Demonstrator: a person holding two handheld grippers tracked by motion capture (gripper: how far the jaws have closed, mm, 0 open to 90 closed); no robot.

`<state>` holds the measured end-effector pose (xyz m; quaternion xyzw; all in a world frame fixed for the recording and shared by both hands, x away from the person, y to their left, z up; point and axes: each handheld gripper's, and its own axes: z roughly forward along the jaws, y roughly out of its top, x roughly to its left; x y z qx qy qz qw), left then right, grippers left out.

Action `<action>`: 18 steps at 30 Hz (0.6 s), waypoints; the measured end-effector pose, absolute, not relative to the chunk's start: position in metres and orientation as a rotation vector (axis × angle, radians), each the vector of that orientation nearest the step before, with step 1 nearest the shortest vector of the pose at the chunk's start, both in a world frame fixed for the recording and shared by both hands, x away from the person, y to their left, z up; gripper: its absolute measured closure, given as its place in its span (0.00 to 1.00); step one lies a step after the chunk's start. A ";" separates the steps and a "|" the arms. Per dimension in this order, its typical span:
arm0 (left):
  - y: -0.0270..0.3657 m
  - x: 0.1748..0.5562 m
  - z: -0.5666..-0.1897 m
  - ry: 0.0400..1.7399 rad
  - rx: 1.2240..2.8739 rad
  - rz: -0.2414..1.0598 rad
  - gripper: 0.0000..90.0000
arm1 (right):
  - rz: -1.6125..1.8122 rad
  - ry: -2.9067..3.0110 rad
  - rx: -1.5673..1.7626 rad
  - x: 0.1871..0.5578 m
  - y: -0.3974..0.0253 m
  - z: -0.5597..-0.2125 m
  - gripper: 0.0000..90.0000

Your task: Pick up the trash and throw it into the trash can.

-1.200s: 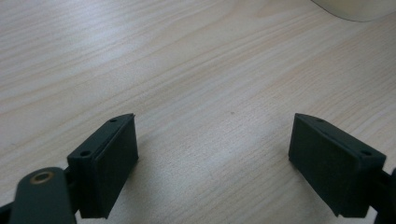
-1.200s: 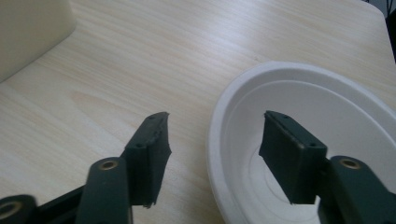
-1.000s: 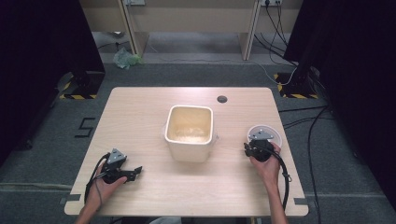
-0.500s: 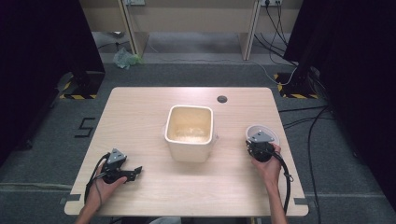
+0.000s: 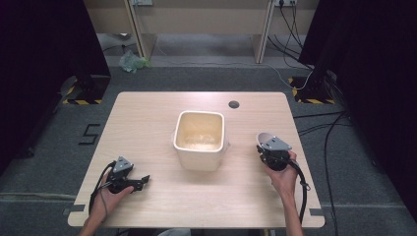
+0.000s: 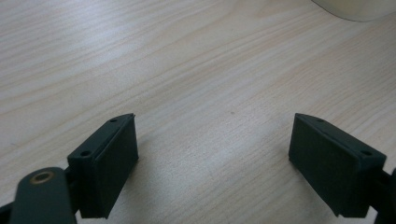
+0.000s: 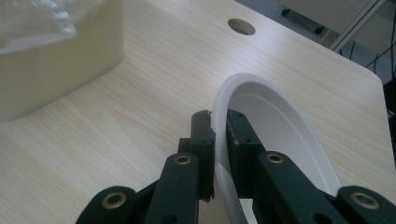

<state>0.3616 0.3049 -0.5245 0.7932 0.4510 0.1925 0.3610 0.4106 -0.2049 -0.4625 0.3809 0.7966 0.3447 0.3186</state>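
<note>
Our right claw (image 7: pixel 219 140) is clamped on the near rim of a white bowl (image 7: pixel 275 121), tipping it up off the table (image 7: pixel 154 70), probably to carry it to the cream tub (image 5: pixel 199 139) off to its left. Left claw (image 6: pixel 215 163) hangs spread apart over bare wood.

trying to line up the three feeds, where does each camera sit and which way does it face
High view: above the person's side, facing forward and down on the table; both forearms, left gripper, right gripper.
Left gripper view: low along its open jaws, over bare wood.
Right gripper view: along jaws shut on the white bowl, toward the table's far edge.
Shared: the cream tub, seen from above and beside the right gripper.
</note>
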 end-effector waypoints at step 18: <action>0.305 0.362 -0.525 1.162 2.044 0.496 0.16 | 1.013 2.081 0.905 0.393 -0.189 -0.431 0.92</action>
